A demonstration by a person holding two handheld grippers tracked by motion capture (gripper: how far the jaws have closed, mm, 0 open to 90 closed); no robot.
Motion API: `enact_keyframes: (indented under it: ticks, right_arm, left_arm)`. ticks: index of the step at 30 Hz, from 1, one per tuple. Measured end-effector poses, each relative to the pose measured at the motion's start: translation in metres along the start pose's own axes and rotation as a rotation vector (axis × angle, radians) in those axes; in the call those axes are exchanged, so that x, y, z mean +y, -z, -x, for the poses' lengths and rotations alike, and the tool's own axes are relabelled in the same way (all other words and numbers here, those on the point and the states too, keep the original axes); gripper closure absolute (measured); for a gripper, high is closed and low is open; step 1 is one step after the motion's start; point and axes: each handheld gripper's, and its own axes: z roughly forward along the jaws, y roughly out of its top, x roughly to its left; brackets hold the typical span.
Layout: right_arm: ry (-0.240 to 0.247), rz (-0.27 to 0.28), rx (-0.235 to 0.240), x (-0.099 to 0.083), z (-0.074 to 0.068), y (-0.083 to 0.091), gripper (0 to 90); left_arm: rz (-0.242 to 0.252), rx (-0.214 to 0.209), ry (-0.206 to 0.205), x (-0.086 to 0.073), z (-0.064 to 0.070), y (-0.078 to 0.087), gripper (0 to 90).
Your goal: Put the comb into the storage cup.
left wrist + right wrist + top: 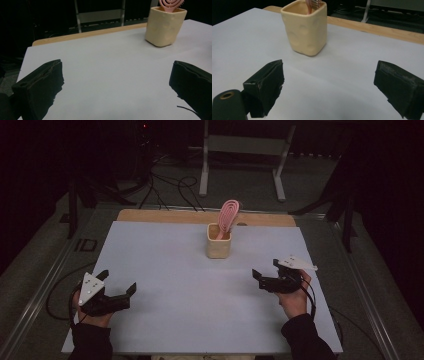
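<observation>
The room is dark, with cables on the floor and a pale metal frame behind a table (150, 320) whose top is covered by a white sheet, a strip of bare wood showing along its far edge. Near the middle of the far part stands a cream square cup (219, 241), upright, with a pink hairbrush (227, 216) leaning in it, its oval head sticking out above the rim and tilted to the right. The left claw (120, 285) rests low at the near left corner with its jaws wide apart and nothing between them; the right claw (264, 276) hangs at the near right, also spread and empty, and is the nearer of the two to the cup. Both are well apart from it. The work appears to be taking the brush out of the cup, and it has not begun. The cup looks light and stands free, so a pull on the brush at a slant could drag or tip it, the more so if the handle catches on the rim; steadying the cup with the other claw would likely help. The open, looped head of the brush offers thin ribs, and a pinch there might slip or twist. No brand, label or writing can be read on the cup, the brush or the sheet.
</observation>
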Motion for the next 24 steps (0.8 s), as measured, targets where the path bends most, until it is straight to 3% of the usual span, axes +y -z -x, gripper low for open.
enact_keyframes:
  ticks: [7,13,17,24]
  right_arm:
    - [-0.023,0.036,0.015,-0.021,0.002,0.014,9.1]
    - [0.019,0.061,-0.002,-0.035,-0.001,0.025,9.0]
    - [-0.004,0.127,0.009,-0.046,-0.001,0.034,9.0]
    - [0.005,0.172,-0.019,-0.053,0.001,0.040,9.0]
  left_arm:
    - [0.002,0.005,0.009,0.000,-0.005,0.003,0.0]
    - [0.012,-0.018,0.013,0.000,-0.007,0.005,0.0]
    - [0.025,-0.026,0.011,0.000,-0.008,0.007,0.0]
    - [0.043,-0.047,0.007,-0.004,-0.009,0.007,0.0]
